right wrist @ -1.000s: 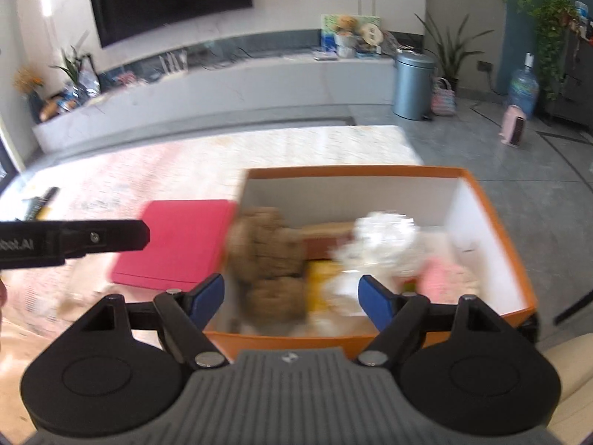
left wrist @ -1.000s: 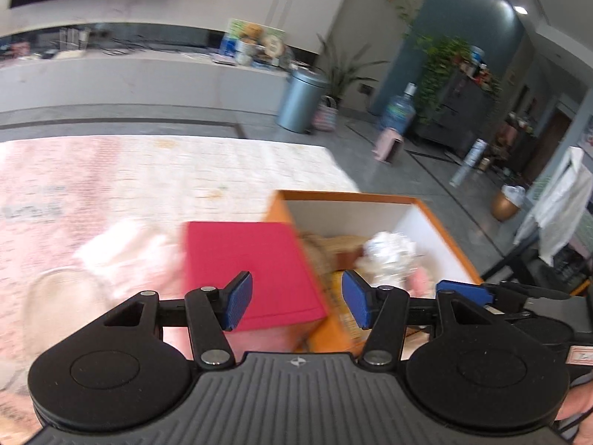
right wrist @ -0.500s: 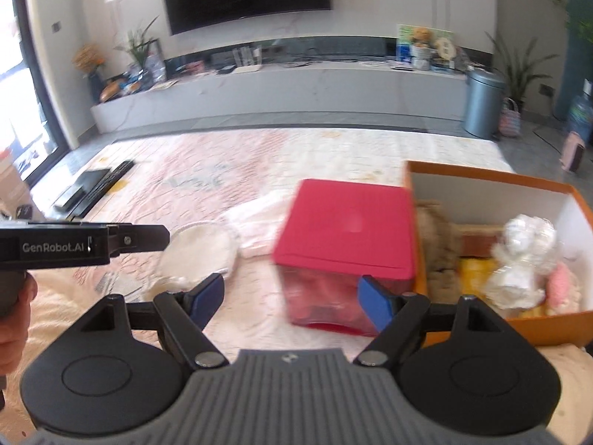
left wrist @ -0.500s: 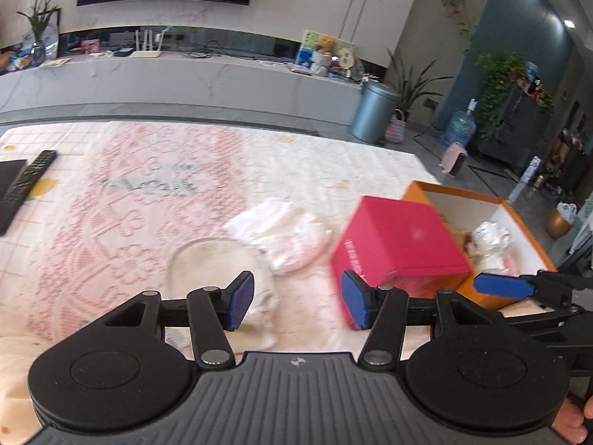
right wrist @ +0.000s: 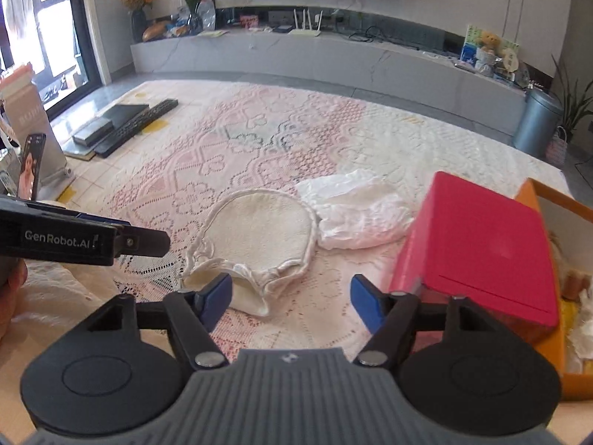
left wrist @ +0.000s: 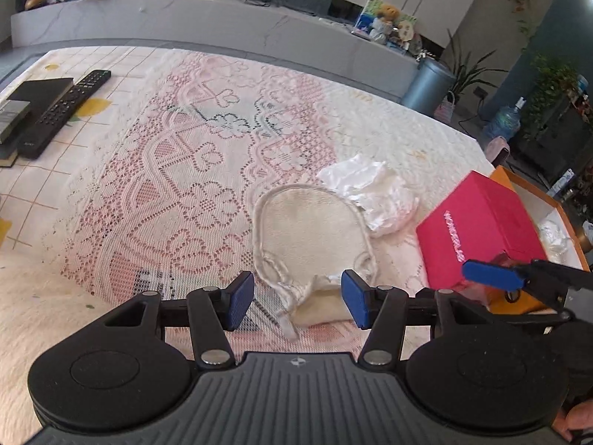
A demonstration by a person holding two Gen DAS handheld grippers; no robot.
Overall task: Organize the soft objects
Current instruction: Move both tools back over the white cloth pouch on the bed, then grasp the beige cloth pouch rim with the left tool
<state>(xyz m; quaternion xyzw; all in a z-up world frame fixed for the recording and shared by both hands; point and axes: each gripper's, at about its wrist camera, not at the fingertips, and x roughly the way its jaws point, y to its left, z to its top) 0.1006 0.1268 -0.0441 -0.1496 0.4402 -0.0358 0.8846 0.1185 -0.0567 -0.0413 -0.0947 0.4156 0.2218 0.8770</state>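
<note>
A cream round cloth pouch (left wrist: 311, 230) (right wrist: 259, 233) lies flat on the lace-covered table, with a crumpled white cloth (left wrist: 374, 193) (right wrist: 355, 207) touching its far right side. My left gripper (left wrist: 298, 298) is open just above the pouch's near edge, pads apart from it. My right gripper (right wrist: 291, 294) hovers over the same near edge with its jaws closing; the pouch's opening lies by the left pad, not pinched. A red box (left wrist: 478, 230) (right wrist: 478, 244) stands to the right against an orange box (left wrist: 533, 191) (right wrist: 556, 337) that holds soft toys.
A black remote (left wrist: 63, 115) (right wrist: 137, 126) and flat dark books (left wrist: 33, 92) lie at the table's far left. A phone on a stand (right wrist: 31, 163) is at the left edge. Beyond the table run a grey bench and a metal bin (right wrist: 537, 122).
Both views have swung left and lower, from the orange box and red box onto the two cloths. The right gripper's jaws stand narrower than before.
</note>
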